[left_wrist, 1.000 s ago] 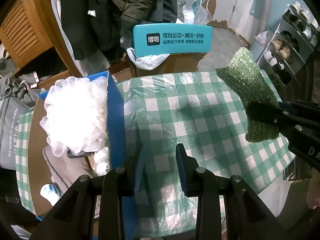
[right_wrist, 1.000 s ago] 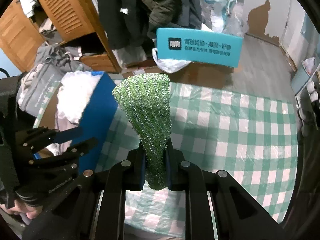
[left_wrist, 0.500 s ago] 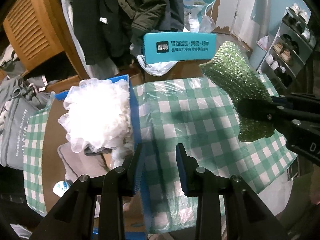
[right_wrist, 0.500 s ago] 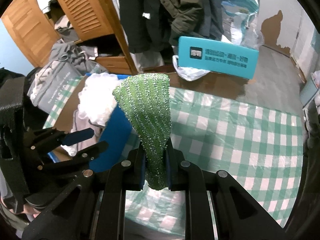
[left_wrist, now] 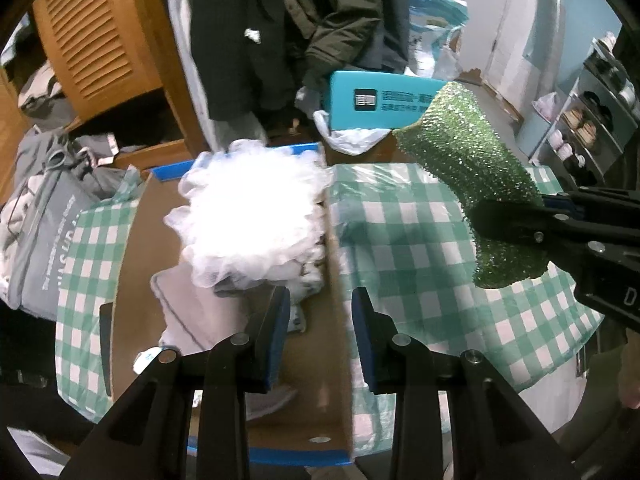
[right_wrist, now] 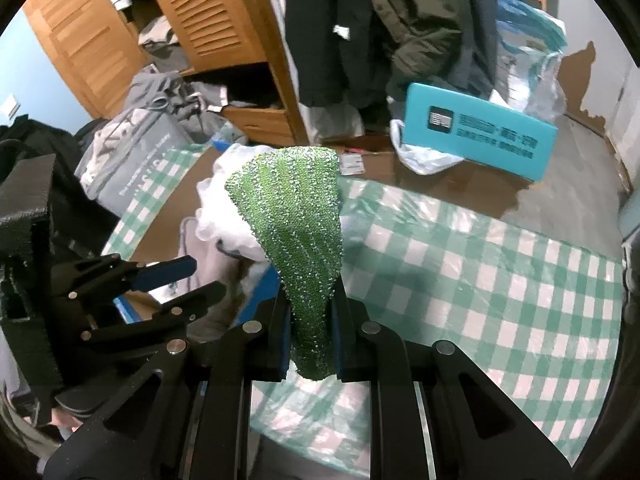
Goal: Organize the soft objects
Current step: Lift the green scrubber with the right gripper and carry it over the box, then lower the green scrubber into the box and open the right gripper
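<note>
My right gripper is shut on a sparkly green scrub cloth that stands up from its jaws. In the left wrist view the same cloth hangs at the right in the right gripper, above the checked table. A cardboard box with a blue rim sits on the table's left side, holding a white mesh bath pouf and grey fabric. My left gripper hovers open over the box's right wall with nothing between its fingers. It also shows in the right wrist view as the left gripper.
A green checked tablecloth under clear plastic covers the table. Behind it stand a teal carton, hanging dark coats and a louvred wooden cabinet. A grey bag lies at the left and a shoe rack at the right.
Both grippers have shifted left toward the box. The box now lies under my left gripper, and the green cloth stands in front of the white pouf in the right wrist view.
</note>
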`<act>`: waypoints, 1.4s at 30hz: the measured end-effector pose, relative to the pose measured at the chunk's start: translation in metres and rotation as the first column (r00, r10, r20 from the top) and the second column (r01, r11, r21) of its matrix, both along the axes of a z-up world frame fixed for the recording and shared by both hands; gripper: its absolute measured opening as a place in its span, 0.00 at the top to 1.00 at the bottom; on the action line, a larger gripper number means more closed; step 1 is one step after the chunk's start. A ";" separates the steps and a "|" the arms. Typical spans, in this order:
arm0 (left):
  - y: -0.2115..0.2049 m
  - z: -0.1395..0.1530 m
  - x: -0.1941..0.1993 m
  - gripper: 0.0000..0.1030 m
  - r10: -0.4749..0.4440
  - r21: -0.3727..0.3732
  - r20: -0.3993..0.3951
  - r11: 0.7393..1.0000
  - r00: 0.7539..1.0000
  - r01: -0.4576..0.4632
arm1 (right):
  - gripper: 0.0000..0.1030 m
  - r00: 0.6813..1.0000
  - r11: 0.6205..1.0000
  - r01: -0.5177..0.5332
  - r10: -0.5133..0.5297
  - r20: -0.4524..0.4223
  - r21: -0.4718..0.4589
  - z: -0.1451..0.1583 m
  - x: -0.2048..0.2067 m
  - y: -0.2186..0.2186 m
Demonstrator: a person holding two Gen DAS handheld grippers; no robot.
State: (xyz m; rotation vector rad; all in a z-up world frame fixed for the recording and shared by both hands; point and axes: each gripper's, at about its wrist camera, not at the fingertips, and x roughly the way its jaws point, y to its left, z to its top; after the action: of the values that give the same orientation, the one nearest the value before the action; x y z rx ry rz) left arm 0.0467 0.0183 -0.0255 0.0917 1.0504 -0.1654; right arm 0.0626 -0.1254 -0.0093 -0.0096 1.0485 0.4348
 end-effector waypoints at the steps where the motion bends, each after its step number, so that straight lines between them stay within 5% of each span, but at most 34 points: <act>1: 0.006 0.000 0.000 0.69 0.011 -0.003 0.000 1.000 1.000 -0.011 | 0.86 1.000 1.000 -0.007 0.007 0.000 0.000 0.000 0.001 0.003; 34: 0.107 -0.027 -0.004 0.69 0.204 -0.020 -0.057 0.978 0.977 -0.206 | 0.86 0.981 0.988 -0.151 0.149 -0.128 -0.009 -0.051 0.020 0.104; 39: 0.107 -0.026 -0.006 0.69 0.200 -0.030 -0.060 0.979 0.978 -0.202 | 0.82 0.978 0.987 -0.158 0.156 -0.135 -0.001 -0.053 0.020 0.106; 42: 0.107 -0.023 -0.006 0.64 0.202 -0.028 -0.055 0.979 0.978 -0.204 | 0.69 0.979 0.987 -0.161 0.159 -0.130 -0.001 -0.053 0.019 0.107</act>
State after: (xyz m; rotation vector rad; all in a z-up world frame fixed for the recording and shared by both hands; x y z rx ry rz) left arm 0.0404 0.1252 -0.0489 -0.0507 1.1011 0.0004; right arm 0.0818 -0.0187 -0.0623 -0.0776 1.1824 0.5817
